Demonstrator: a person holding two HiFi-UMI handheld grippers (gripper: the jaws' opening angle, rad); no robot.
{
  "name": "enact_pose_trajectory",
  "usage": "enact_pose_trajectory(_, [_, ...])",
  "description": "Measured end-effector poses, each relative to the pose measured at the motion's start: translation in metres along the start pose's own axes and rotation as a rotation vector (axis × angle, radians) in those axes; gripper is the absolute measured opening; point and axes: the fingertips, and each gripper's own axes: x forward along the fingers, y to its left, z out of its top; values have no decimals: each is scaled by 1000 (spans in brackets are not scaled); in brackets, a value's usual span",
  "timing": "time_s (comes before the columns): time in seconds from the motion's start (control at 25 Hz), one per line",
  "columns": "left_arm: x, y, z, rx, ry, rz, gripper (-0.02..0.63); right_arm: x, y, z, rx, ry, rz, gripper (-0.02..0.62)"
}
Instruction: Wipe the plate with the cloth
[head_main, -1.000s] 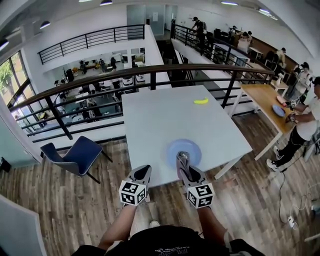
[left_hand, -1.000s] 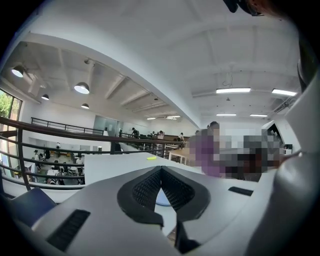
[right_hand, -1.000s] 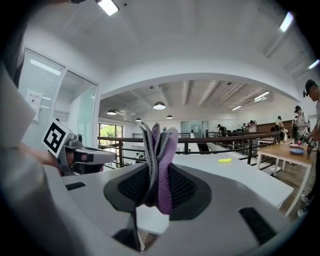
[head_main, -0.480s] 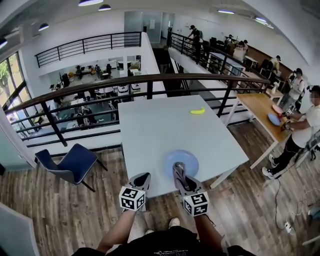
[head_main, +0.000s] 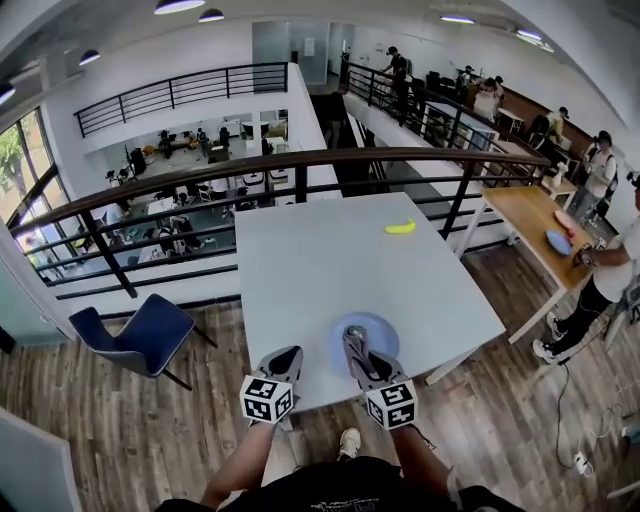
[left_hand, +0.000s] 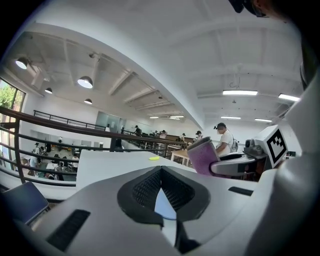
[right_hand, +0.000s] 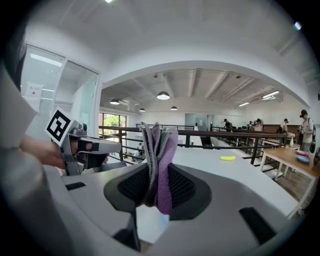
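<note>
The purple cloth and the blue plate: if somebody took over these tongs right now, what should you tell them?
Right tongs: shut on the purple cloth, held over the near part of the blue plate.
Left tongs: shut, empty, left of the plate near the table's front edge.
Done: the cloth is gripped and brought to the plate. I cannot tell whether it touches the plate.
Left: wipe across the plate. No view shows how much has been wiped.

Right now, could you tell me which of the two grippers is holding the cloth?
The right gripper: its jaws clamp a folded purple-grey cloth over the blue plate. The left gripper's jaws meet on nothing.
</note>
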Motion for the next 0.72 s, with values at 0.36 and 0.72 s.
enact_pose_trajectory(0.36, [81,4,6,3,17,22,12,43,-76,1,13,5,10,117])
enact_pose_trajectory(0.72, [149,7,17,5,38,38,12,80,-140,12,18,6,35,117])
